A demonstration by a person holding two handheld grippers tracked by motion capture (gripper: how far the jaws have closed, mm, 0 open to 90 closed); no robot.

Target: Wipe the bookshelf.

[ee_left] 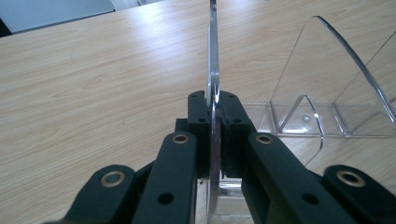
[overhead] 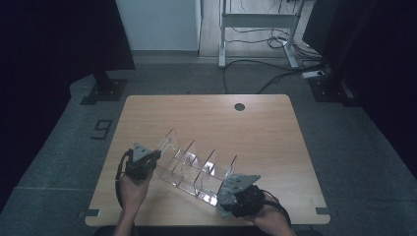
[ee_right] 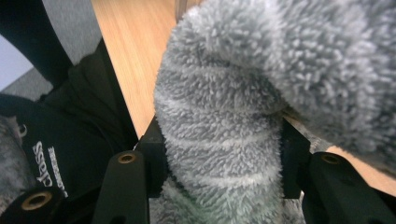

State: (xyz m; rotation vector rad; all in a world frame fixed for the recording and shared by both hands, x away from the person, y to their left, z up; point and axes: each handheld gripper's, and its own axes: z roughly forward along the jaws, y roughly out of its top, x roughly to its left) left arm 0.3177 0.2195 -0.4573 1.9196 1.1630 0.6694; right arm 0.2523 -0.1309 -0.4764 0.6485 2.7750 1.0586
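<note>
Biggest thing first: the wooden worktop [overhead: 265,123], mostly bare, with a clear plastic divider rack [overhead: 196,169] lying slantwise across the near half. Its long axis runs from the near right corner up toward the left middle, so each hand gets one end.

The left gripper [overhead: 147,160] has its jaws clamped flat on the end panel of the rack; in the left gripper view you can see the thin clear plate [ee_left: 213,79] pinched edge-on between the pads, standing upright. So that end is pinned.

The right gripper [overhead: 235,192] sits at the opposite, nearer end, touching or just beside the last divider. Its jaws are squeezed on a fluffy grey cloth [ee_right: 224,116], bunched up thick between them. My guess is the cloth is for wiping the rack, and it'd have to sweep up-left along the slots toward the left hand.

Hard to tell whether the cloth actually touches the plastic yet, since the gripper body hides that spot from above and the fluff blocks nearly everything in the right gripper view.
</note>
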